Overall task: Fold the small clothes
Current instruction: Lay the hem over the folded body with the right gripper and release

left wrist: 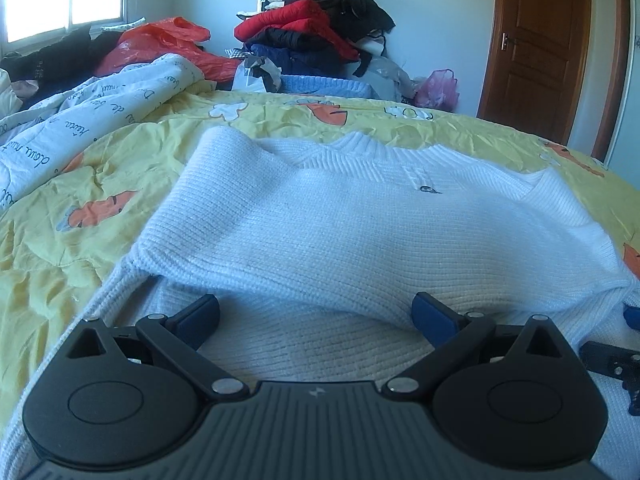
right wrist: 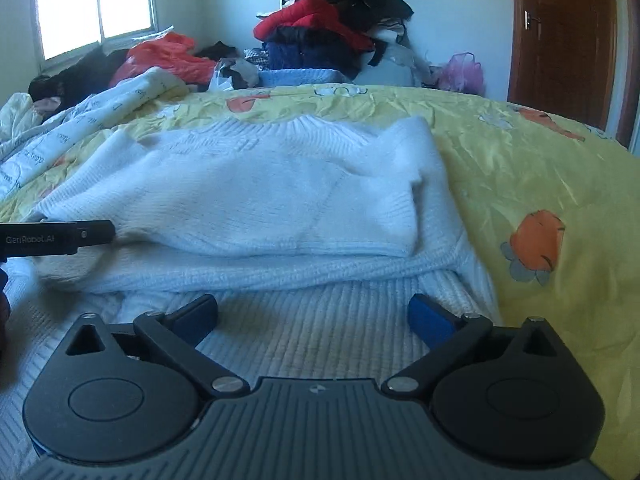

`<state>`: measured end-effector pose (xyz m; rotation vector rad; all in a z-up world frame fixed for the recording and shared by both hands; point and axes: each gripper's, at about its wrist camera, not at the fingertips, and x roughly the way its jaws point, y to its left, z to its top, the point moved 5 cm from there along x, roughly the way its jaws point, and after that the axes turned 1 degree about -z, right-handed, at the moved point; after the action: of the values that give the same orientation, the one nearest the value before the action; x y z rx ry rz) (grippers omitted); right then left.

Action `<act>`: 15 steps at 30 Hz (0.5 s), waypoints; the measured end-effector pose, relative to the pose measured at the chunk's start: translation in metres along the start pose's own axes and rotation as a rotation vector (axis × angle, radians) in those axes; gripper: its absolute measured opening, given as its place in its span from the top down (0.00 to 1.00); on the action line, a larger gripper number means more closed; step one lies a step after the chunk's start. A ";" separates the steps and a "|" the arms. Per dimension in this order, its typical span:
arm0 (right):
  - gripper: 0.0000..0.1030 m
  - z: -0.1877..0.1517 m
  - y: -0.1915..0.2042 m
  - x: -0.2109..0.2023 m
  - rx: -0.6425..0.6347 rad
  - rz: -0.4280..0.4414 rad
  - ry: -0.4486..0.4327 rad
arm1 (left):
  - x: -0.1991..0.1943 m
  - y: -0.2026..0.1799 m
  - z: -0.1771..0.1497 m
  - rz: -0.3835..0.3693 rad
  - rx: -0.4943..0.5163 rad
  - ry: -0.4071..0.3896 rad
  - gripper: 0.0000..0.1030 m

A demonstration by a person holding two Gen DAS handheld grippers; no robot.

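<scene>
yellow bed [left wrist: 120, 152] underneath, and both tools sit low on it: left gripper [left wrist: 316, 314] spread wide, nothing held; right gripper [right wrist: 312, 314] released too, empty. white sweater [left wrist: 360, 216] lies part-folded just ahead, sleeves tucked across. risk: a careless pinch grabs one layer only and drags the fold apart.

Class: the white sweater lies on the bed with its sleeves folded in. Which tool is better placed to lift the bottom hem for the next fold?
Probably either: the left tool and right tool both hang open over the sweater hem.
</scene>
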<state>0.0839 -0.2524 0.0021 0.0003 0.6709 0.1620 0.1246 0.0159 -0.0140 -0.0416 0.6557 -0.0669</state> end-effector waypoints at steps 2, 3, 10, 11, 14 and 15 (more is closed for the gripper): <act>0.01 -0.002 0.007 0.003 -0.034 -0.015 0.013 | -0.001 -0.001 0.000 0.003 0.001 0.000 0.00; 0.01 -0.002 0.008 0.004 -0.042 -0.021 0.015 | -0.001 -0.001 0.000 0.006 0.001 0.001 0.00; 0.02 0.000 0.005 0.003 -0.028 -0.012 0.015 | -0.033 -0.007 -0.010 -0.006 0.002 0.037 0.00; 0.01 0.000 0.005 0.003 -0.028 -0.012 0.014 | -0.039 -0.007 -0.015 -0.028 -0.005 0.037 0.00; 0.01 0.000 0.005 0.004 -0.029 -0.011 0.015 | -0.046 -0.009 -0.031 -0.032 0.040 0.043 0.00; 0.01 0.000 0.005 0.004 -0.029 -0.011 0.016 | -0.045 -0.010 -0.037 -0.019 0.080 0.043 0.00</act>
<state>0.0857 -0.2469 -0.0001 -0.0326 0.6844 0.1610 0.0658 0.0088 -0.0155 0.0313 0.6952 -0.1124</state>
